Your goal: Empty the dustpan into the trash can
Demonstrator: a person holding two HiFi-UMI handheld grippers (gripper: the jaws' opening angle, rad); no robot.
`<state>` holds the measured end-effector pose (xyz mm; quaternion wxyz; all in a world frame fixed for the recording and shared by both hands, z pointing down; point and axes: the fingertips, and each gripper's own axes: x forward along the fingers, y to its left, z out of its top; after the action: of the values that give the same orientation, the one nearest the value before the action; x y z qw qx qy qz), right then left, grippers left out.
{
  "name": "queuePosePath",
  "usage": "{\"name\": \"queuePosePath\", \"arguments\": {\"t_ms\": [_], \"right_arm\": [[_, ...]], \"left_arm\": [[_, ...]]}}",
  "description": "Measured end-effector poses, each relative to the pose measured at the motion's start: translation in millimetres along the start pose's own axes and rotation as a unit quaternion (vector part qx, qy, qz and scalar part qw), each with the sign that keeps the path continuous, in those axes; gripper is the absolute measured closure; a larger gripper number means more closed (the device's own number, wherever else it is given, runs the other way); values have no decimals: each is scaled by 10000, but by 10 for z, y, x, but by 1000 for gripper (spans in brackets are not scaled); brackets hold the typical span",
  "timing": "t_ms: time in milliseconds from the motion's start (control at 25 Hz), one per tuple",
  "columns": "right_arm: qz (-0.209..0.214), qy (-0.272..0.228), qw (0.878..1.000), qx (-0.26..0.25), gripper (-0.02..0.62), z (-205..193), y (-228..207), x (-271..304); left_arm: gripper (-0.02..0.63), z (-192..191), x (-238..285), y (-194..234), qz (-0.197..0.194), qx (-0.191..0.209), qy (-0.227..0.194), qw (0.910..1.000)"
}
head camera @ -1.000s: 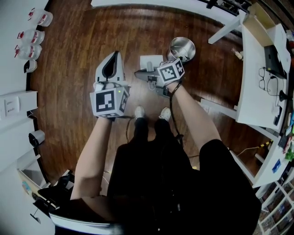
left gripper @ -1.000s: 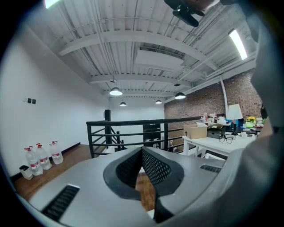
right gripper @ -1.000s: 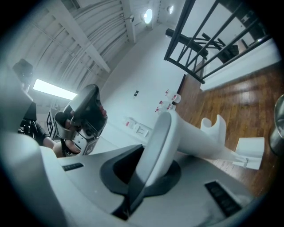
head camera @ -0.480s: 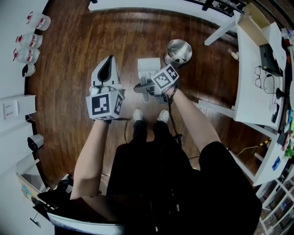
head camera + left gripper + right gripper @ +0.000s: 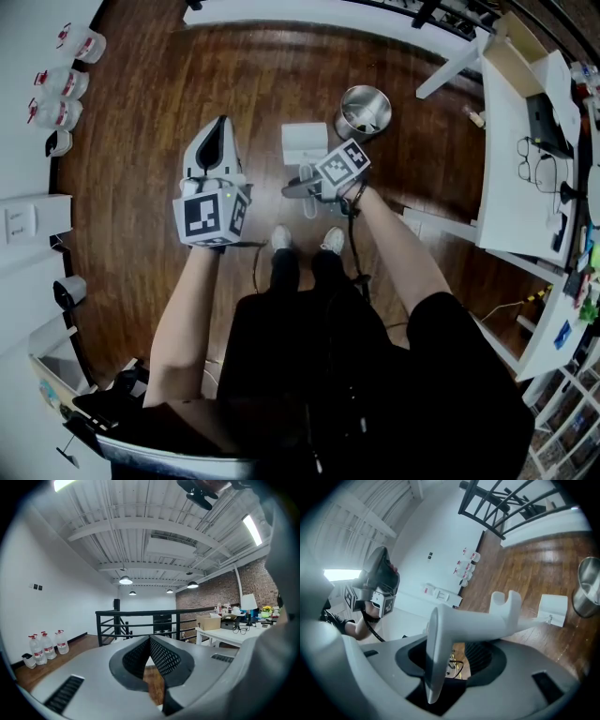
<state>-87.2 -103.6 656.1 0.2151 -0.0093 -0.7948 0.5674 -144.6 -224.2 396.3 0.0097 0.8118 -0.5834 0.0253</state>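
Head view first: the left gripper [image 5: 220,125] is out over the wooden floor [image 5: 131,187] with nothing near it; the right gripper [image 5: 293,187] sits just above the white dustpan [image 5: 305,142], whose pan rests on the floor right beside the steel trash can [image 5: 364,109], not over it; whether anything is left in the pan, I cannot tell.

Left gripper view now: the left gripper [image 5: 150,640] has its jaws pressed together on nothing, aimed level at a black railing [image 5: 140,616] across the room.

Right gripper view: the right gripper [image 5: 454,652] has just been opening its jaws, and the dustpan's handle [image 5: 473,619] lies loose between them, pads not squeezing; beyond it are the pan [image 5: 553,608] and the trash can [image 5: 587,590].

The danger from here, as I read it: a let-go handle with no support could tip sideways and clatter down; a falling handle might knock the light trash can or flip the pan and scatter any dirt.
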Motion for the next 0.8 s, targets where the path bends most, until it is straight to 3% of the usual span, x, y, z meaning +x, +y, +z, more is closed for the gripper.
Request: {"name": "queuePosePath", "arguments": {"t_ms": [480, 520, 560, 800], "right_arm": [[-275, -18, 9996, 9, 397, -94, -25, -106], [-277, -25, 9996, -8, 347, -93, -13, -101], [-282, -22, 9996, -27, 337, -94, -1, -95], [-361, -49, 9993, -25, 337, -148, 40, -130]], "left_arm": [[601, 107, -96, 48, -32, -27, -143, 9999], [601, 111, -103, 49, -40, -29, -139, 9999], [601, 116, -109, 52, -42, -29, -136, 9999], [601, 172, -150, 70, -56, -43, -193, 9998]]}}
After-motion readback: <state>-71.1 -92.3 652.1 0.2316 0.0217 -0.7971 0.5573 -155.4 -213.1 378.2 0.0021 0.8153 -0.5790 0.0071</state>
